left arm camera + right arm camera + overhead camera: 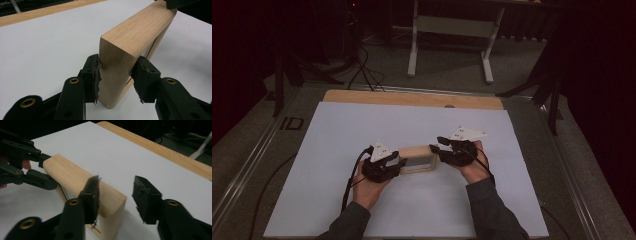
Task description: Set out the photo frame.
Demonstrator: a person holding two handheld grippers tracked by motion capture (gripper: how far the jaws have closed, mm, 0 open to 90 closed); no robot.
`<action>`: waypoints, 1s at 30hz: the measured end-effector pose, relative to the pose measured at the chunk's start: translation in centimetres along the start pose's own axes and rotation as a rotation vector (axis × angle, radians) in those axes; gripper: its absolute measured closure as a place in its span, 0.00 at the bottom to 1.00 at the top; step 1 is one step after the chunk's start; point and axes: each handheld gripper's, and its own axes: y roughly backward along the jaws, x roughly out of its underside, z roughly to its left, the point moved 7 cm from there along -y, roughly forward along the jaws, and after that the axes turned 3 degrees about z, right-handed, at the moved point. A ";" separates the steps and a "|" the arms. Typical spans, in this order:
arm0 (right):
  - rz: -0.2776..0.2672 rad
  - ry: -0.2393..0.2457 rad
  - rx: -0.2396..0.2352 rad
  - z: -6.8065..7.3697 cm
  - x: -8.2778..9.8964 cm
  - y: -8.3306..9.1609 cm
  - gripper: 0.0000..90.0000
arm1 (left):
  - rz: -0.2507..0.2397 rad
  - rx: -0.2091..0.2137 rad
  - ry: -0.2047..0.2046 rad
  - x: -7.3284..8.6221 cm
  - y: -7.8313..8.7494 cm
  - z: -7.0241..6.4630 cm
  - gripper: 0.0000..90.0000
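A: Start with the left gripper. What are its black jaws doing?

B: They stand partway apart and clamp one end of the light oak wooden frame with rounded corners. One ragged pad presses the frame's outer face, the other presses the face on the far side, so the end piece sits squeezed between them. In the high view that gripper meets the frame's left end.

A: And the right gripper?

B: Its jaws stand wide and grip nothing. In the right gripper view one jaw lies in front of the wooden frame's top edge near its corner, and the other hangs in the air beside that end, apart from the wood. Whether the nearer pad touches the wood I cannot tell.

A: So where does the frame sit?

B: Between the two grippers, upright on its long lower edge, with the grey panel inside it facing the person in the high view. The right gripper is at its right end there.

A: What lies further out?

B: Under the frame and both hands is a large white sheet that covers the pale wooden tabletop, whose bare edge shows as a strip beyond the grippers. Dark grey sleeves cover the person's forearms behind the grippers. Well beyond the table, on the grey floor, stands a white metal stand with two legs, and black cables trail across the floor to its left.
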 end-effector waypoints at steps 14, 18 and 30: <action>0.036 0.002 -0.076 0.5 1.7 -0.6 0.48 | 0.001 -0.001 -0.001 0.0 0.0 0.0 0.65; 0.039 0.004 -0.093 0.7 2.0 -1.1 0.45 | 0.003 -0.002 -0.002 0.0 0.0 0.1 0.65; 0.067 0.007 -0.111 0.4 3.0 -2.5 0.48 | 0.008 -0.004 -0.007 -0.1 -0.1 0.1 0.65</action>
